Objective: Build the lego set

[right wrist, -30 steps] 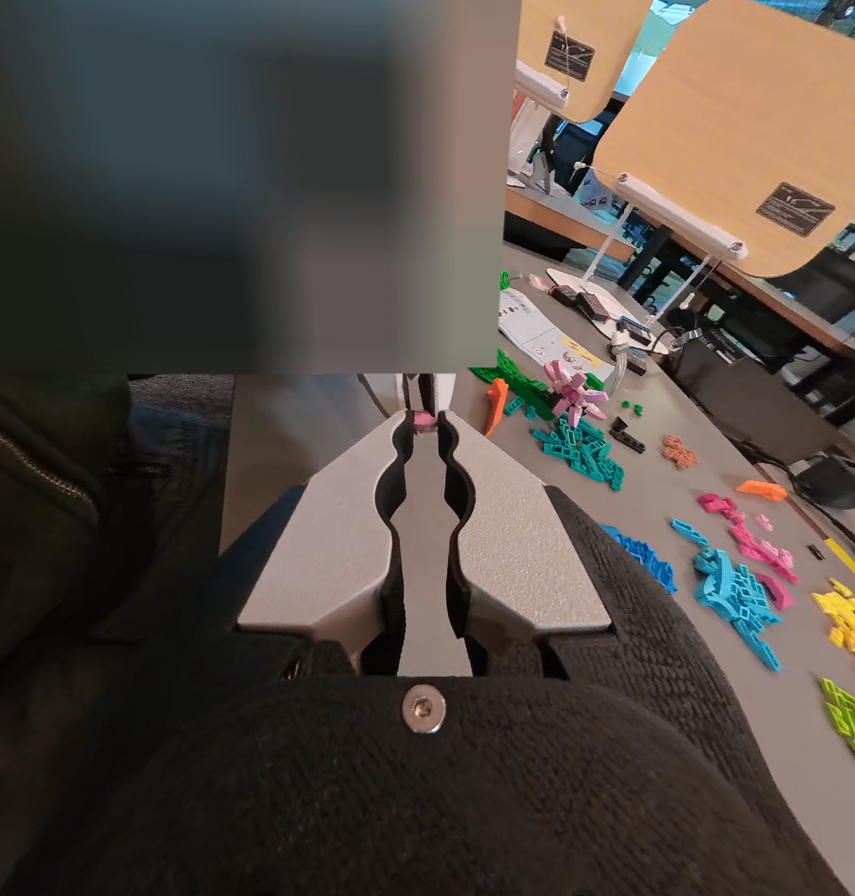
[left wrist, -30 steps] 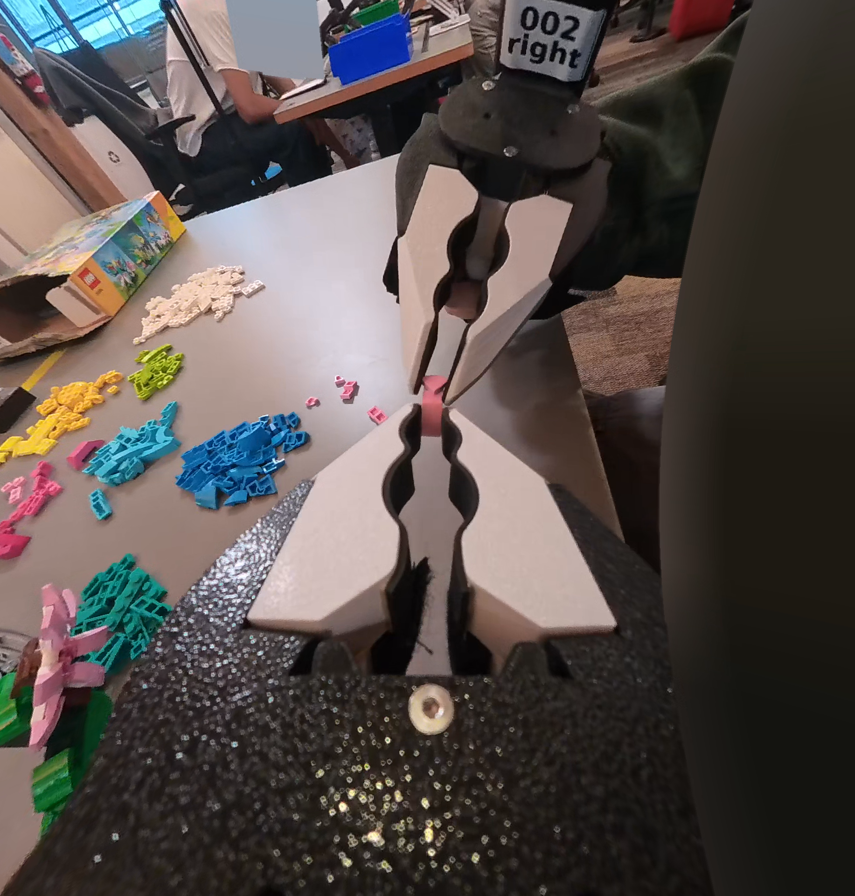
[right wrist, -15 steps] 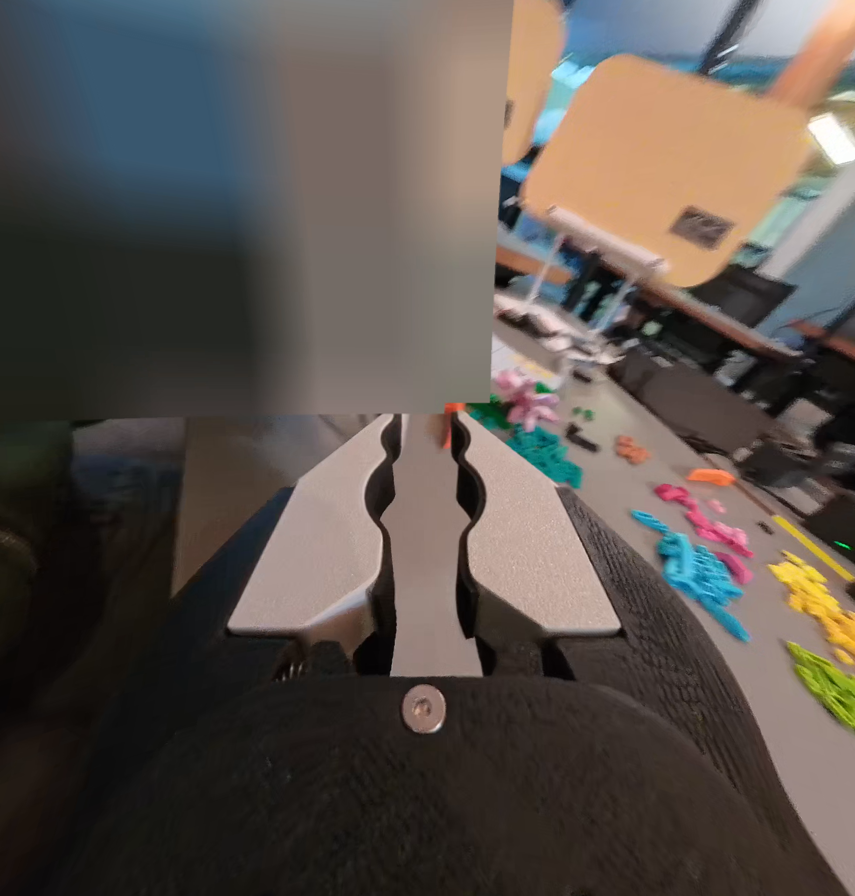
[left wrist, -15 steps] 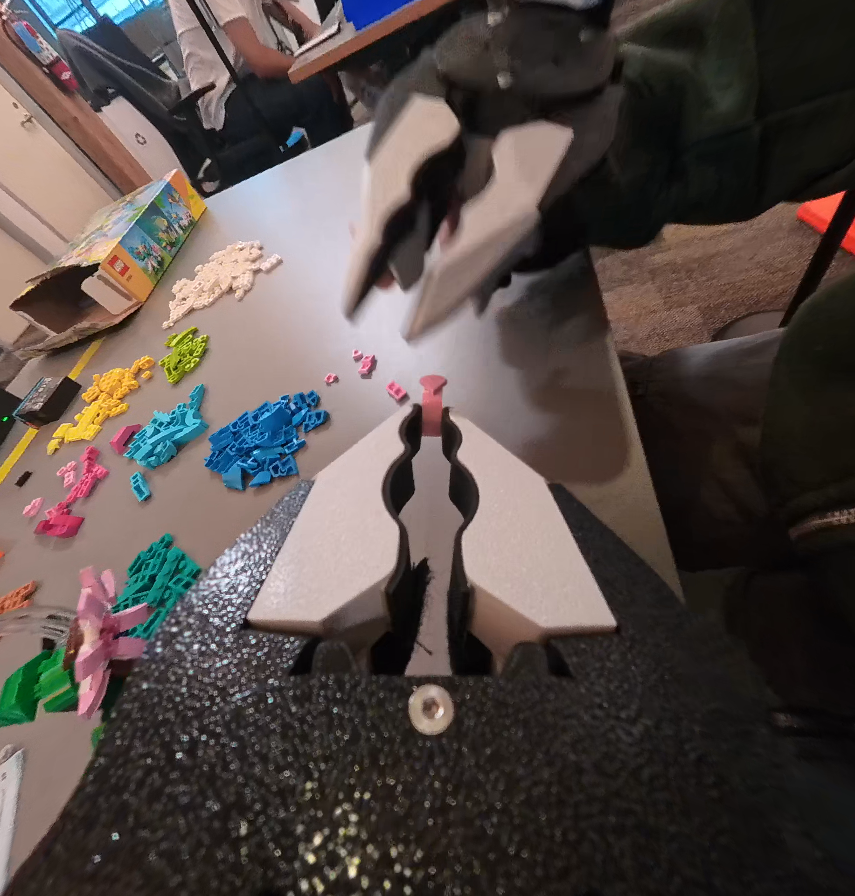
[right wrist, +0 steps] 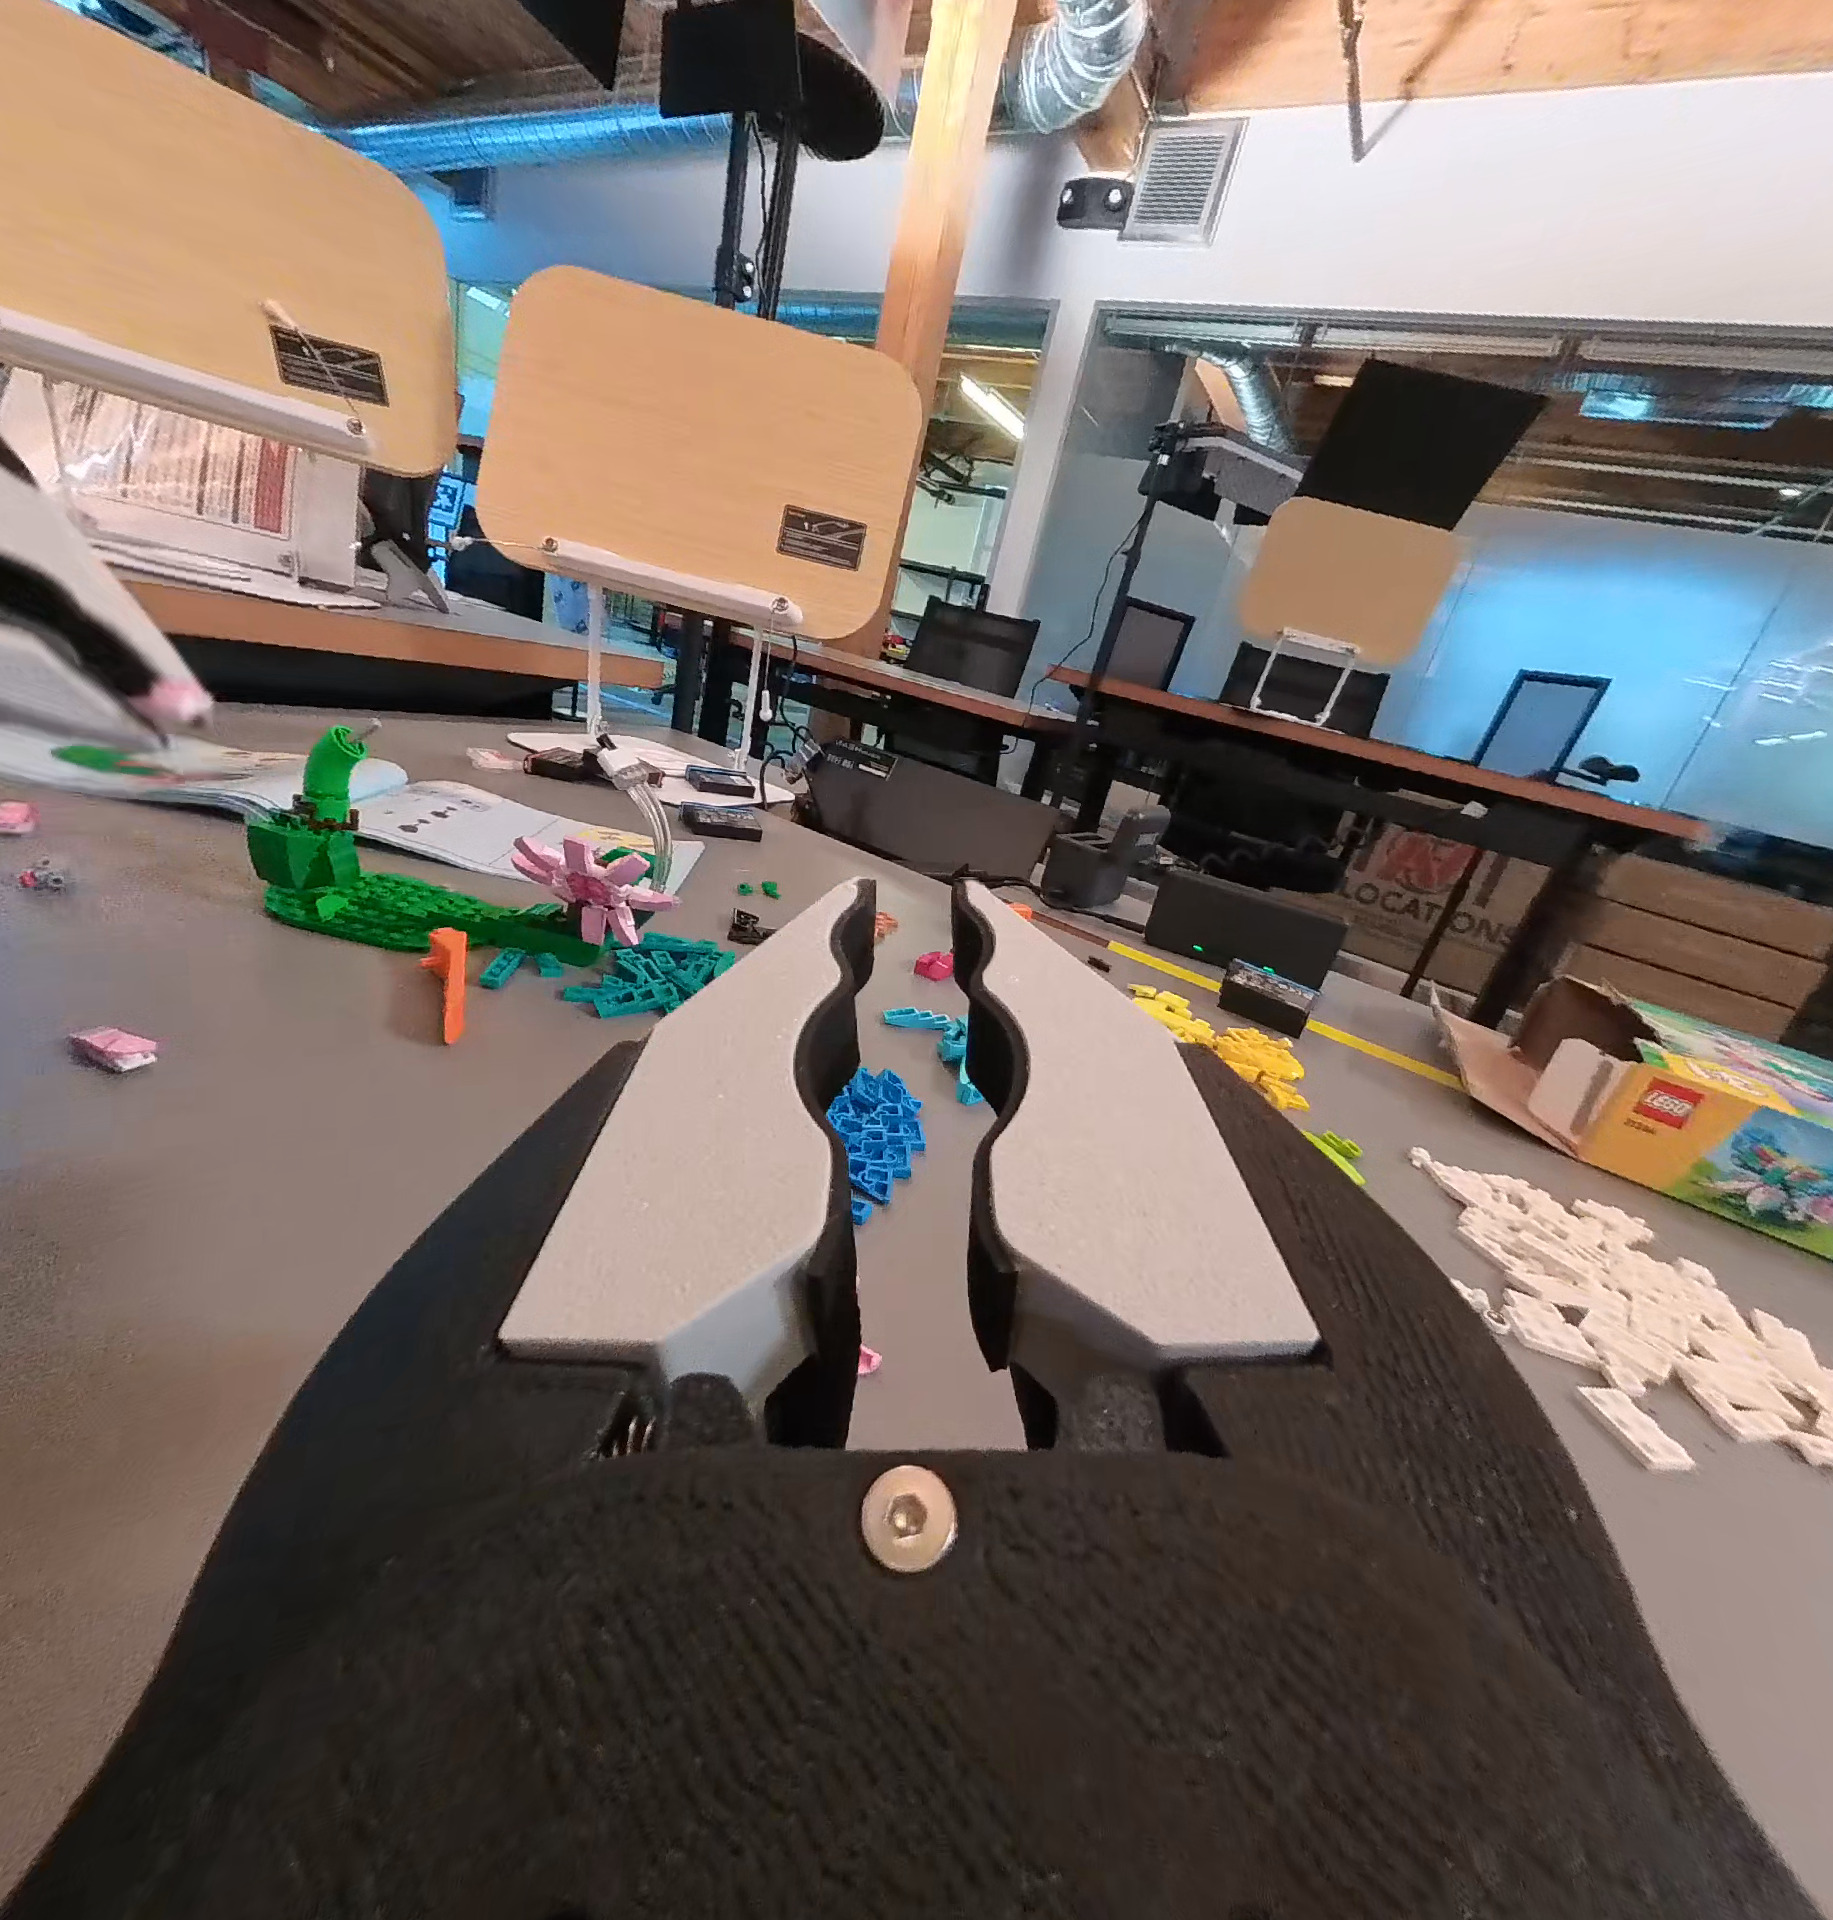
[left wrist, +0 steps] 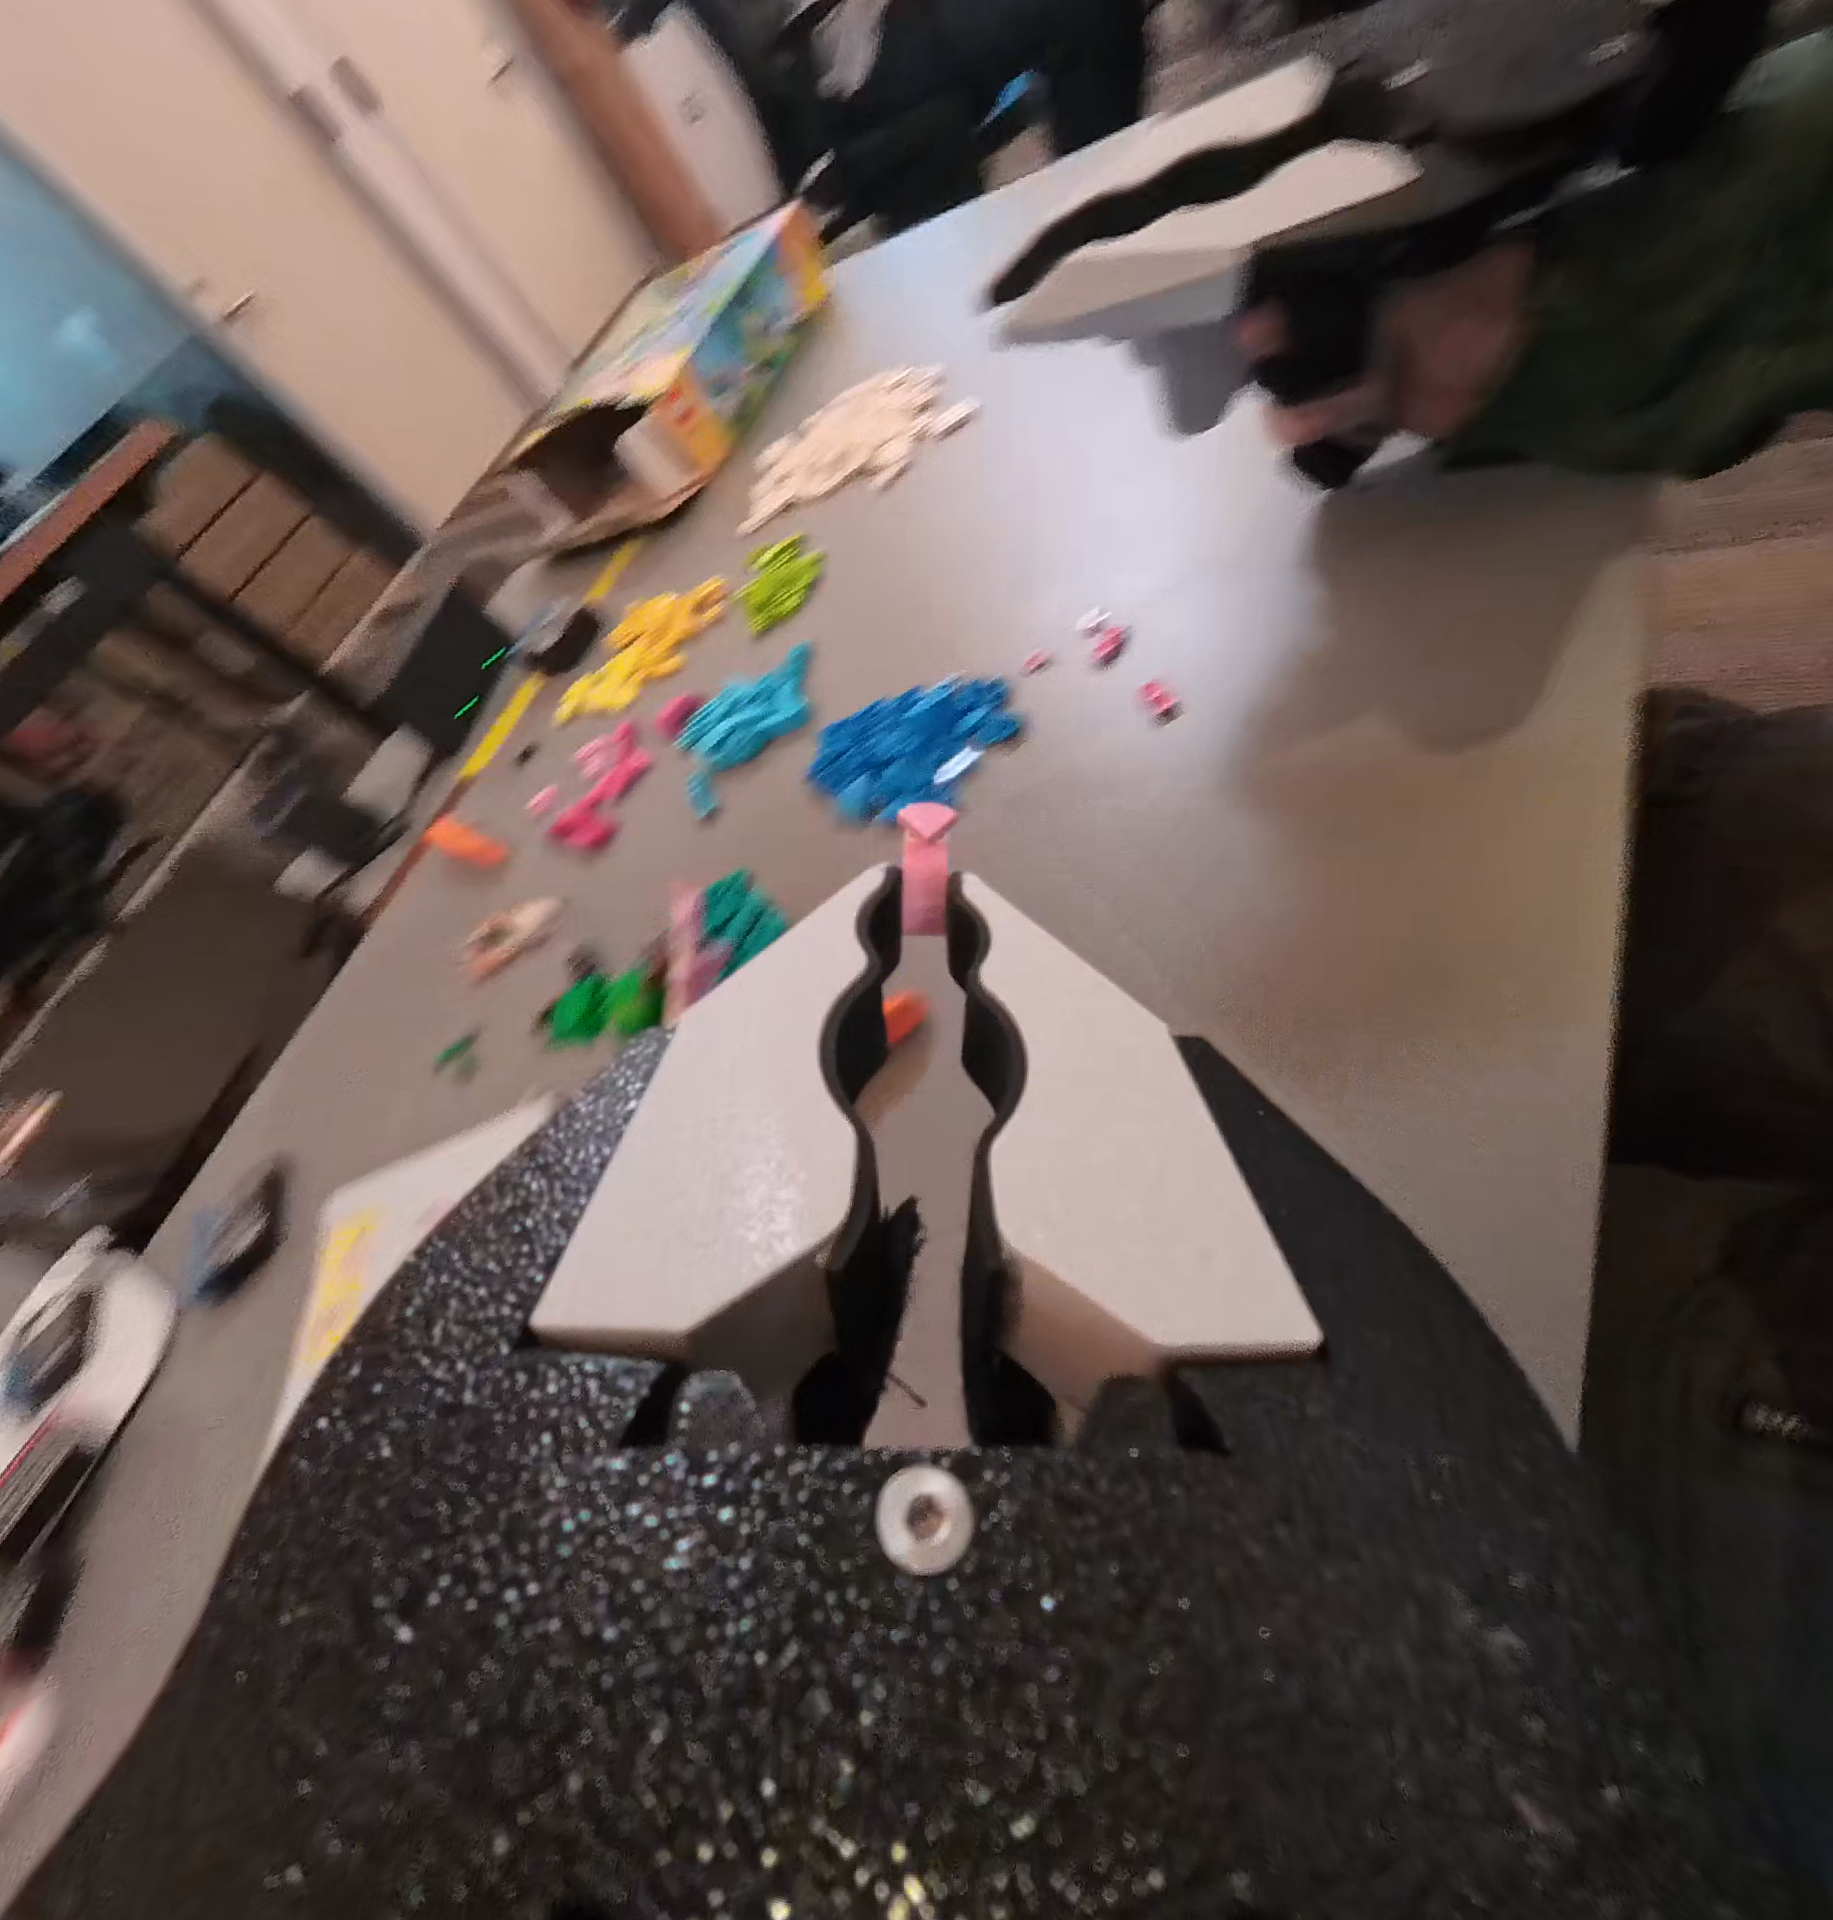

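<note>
My left gripper (left wrist: 927, 883) is shut on a small pink piece (left wrist: 925, 868) that sticks out past its tips, held above the grey table (left wrist: 1255, 831). In the right wrist view it shows at the far left (right wrist: 169, 717), pink tip visible. My right gripper (right wrist: 912, 899) is slightly open and empty, low over the table, pointing across the piles. It shows blurred at the upper right of the left wrist view (left wrist: 1005, 301). The partial build, a green base (right wrist: 372, 909) with a pink flower (right wrist: 590, 883), stands on the table to the left.
Sorted piles lie on the table: blue (right wrist: 876, 1127), teal (right wrist: 642, 977), yellow (right wrist: 1244, 1049), white (right wrist: 1639, 1320). An orange piece (right wrist: 450, 982) and a loose pink piece (right wrist: 112, 1047) lie nearby. An instruction booklet (right wrist: 455, 810) lies behind the build. The set's box (right wrist: 1722, 1132) stands at the right.
The two grippers were tip to tip on the pink piece. The right gripper let go and swung away to face the table. The left gripper kept the piece and turned left.
</note>
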Motion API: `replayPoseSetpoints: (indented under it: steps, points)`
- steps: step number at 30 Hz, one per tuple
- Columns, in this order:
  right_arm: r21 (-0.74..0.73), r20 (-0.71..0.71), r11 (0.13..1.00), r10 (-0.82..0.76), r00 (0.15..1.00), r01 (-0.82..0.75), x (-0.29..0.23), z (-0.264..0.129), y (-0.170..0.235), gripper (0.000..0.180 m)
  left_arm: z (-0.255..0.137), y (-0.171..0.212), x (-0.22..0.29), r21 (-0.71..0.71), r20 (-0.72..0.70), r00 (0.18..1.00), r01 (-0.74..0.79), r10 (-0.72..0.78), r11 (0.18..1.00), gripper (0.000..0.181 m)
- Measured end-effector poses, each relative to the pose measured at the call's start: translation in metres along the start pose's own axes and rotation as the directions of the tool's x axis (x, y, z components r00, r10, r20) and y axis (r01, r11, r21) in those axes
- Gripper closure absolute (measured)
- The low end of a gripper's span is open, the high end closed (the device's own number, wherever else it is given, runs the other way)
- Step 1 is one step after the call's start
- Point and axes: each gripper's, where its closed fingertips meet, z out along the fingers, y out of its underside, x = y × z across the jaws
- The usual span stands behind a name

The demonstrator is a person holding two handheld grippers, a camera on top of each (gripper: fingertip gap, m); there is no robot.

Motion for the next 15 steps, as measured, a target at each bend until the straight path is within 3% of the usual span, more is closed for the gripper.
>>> replayPoseSetpoints:
  steps: [1, 4, 7, 11, 15]
  points:
    - [0.000, 0.002, 1.000, 0.002, 1.000, -0.002, 0.000, 0.000, 0.000, 0.167, -0.017, 0.010, -0.016, -0.040, 0.065, 0.997, 0.032, -0.029, 0.999, 0.175]
    - [-0.009, 0.006, 1.000, 0.013, 1.000, -0.013, 0.000, 0.002, 0.003, 0.168, -0.069, 0.043, -0.046, -0.087, 0.203, 0.961, 0.208, -0.187, 0.974, 0.175]
    - [-0.010, -0.027, 1.000, 0.028, 0.999, -0.028, 0.008, 0.002, 0.004, 0.175, -0.101, 0.074, -0.056, -0.112, 0.266, 0.932, 0.282, -0.245, 0.953, 0.175]
    - [-0.006, -0.045, 0.999, 0.041, 0.998, -0.042, 0.013, 0.001, 0.004, 0.176, -0.118, 0.124, -0.054, -0.295, 0.301, 0.918, 0.346, -0.257, 0.891, 0.175]
    - [-0.013, -0.030, 1.000, 0.012, 0.999, -0.013, 0.008, 0.002, 0.005, 0.176, -0.123, 0.160, -0.033, -0.433, 0.230, 0.902, 0.430, -0.364, 0.792, 0.175]
